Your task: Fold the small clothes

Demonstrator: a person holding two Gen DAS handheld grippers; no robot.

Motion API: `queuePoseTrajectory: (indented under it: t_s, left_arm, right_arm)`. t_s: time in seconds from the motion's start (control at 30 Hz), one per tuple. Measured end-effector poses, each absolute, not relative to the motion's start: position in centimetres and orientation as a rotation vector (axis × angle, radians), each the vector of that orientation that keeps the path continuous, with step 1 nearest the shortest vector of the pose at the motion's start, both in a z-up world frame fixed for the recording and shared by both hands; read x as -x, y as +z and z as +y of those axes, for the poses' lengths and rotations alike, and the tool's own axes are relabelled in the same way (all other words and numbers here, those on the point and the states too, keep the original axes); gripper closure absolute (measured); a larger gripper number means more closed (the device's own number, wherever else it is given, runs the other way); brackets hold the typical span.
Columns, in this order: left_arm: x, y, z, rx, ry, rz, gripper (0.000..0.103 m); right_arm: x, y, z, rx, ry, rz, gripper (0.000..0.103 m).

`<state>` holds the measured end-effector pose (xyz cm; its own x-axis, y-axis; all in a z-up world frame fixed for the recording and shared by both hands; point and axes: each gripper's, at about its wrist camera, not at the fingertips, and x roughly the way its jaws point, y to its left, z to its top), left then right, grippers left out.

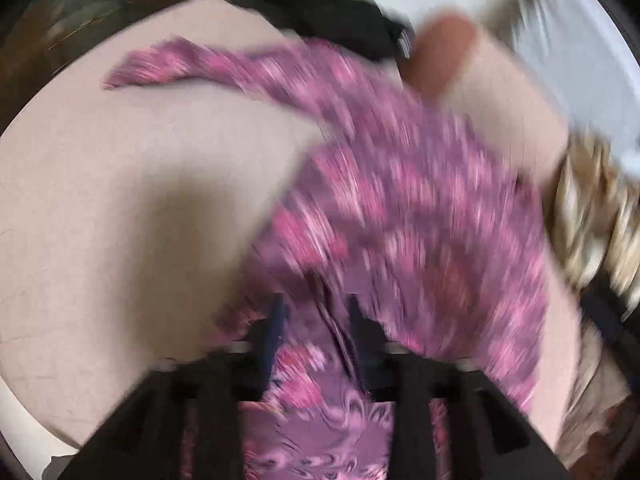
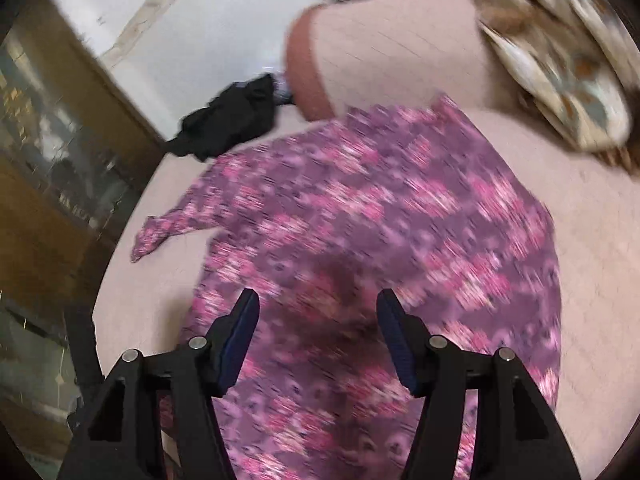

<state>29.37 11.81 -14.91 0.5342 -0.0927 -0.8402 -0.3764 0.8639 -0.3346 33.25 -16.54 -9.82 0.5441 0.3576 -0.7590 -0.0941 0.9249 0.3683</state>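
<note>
Black plastic jaws of the left gripper (image 1: 316, 320) stand partly apart with a fold of the pink-and-purple patterned garment (image 1: 400, 208) bunched between them; whether they pinch it I cannot tell. The right gripper (image 2: 318, 320) hangs open above that garment, holding nothing. The garment sprawls on the pale beige round table (image 2: 580, 184), a crumpled black cloth (image 2: 228, 124) beyond it. It looks thin, limp and light: take a hem or corner.

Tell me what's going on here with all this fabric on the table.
A person is working with a handheld gripper in each hand on a pink and purple patterned garment spread over a round table. The left gripper has cloth bunched between its fingers, though blur hides whether they pinch it. The right gripper hangs open above the cloth. A black garment and a tan patterned one lie by the table's far edge.
</note>
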Motion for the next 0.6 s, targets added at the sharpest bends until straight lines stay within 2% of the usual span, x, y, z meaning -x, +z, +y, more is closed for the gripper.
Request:
queuePoseTrajectory:
  t_s: [0.03, 0.07, 0.17, 0.33, 0.47, 0.57, 0.6]
  left_arm:
    - [-28.9, -14.0, 13.4, 0.559, 0.197, 0.955, 0.038]
    - [-28.5, -13.1, 15.3, 0.585, 0.238, 0.912, 0.029]
    - [-28.3, -10.8, 21.2, 0.584, 0.426, 0.865, 0.029]
    - [-28.6, -11.1, 31.9, 0.794, 0.622, 0.821, 0.029]
    - [-26.8, -14.5, 36.7, 0.930, 0.732, 0.877, 0.030]
    - [-25.9, -14.6, 38.0, 0.983, 0.725, 0.841, 0.029]
    - [-25.9, -14.4, 38.2, 0.953, 0.758, 0.836, 0.029]
  right_arm:
    - [-33.7, -9.3, -15.3, -0.273, 0.304, 0.952, 0.039]
    - [-34.1, -8.9, -14.1, -0.247, 0.325, 0.947, 0.038]
    - [-35.7, -8.4, -9.7, -0.182, 0.453, 0.953, 0.031]
    - [-40.1, -9.5, 2.6, 0.104, 0.655, 1.014, 0.031]
    - [-44.2, -11.6, 11.5, 0.246, 0.769, 1.032, 0.031]
    - [-47.6, -13.7, 17.7, 0.325, 0.833, 1.033, 0.031]
    - [-48.8, -14.8, 20.1, 0.359, 0.839, 1.032, 0.034]
